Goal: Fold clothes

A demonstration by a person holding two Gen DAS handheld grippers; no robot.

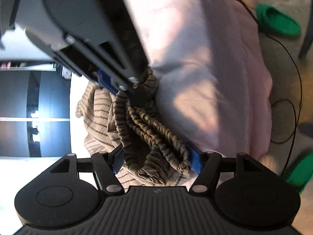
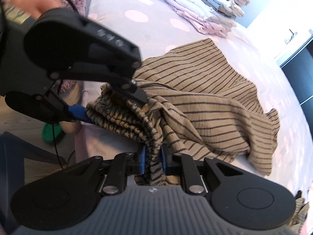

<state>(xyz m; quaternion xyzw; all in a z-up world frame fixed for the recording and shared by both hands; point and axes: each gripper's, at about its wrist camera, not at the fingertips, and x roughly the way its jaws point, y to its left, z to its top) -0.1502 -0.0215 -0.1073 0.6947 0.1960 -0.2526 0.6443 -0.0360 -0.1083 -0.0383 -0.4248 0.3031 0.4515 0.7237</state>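
I have the striped garment (image 2: 205,90) by its gathered elastic waistband (image 2: 140,121), and both of my grippers are on that band. My right gripper (image 2: 153,162) has its blue pads pressed in on a bunched section of it, the fabric squeezed tight between them. My left gripper (image 1: 156,161) has the band between its blue pads as well, though here the pads stand wider apart and the ruched cloth fills the gap, so I judge it a grip rather than see it plainly; motion blur does not help. The two grippers are close together, so the waistband runs as a short, slack rope from one to the other, and the rest of the garment trails away from me across the bed (image 2: 121,5), crumpled, its long axis running roughly ahead and to the right of my right gripper. What the next move turns on, I think, is drawing my hands apart along the band so it goes straight and the legs hang or lie even. The bed surface is a soft grey cover with pale pink spots. A stack of folded clothes (image 2: 207,7) sits at its far side, well apart from the garment. From the left wrist view I see wood-look floor, a green slipper (image 1: 277,21) and a thin black cable (image 1: 293,90).
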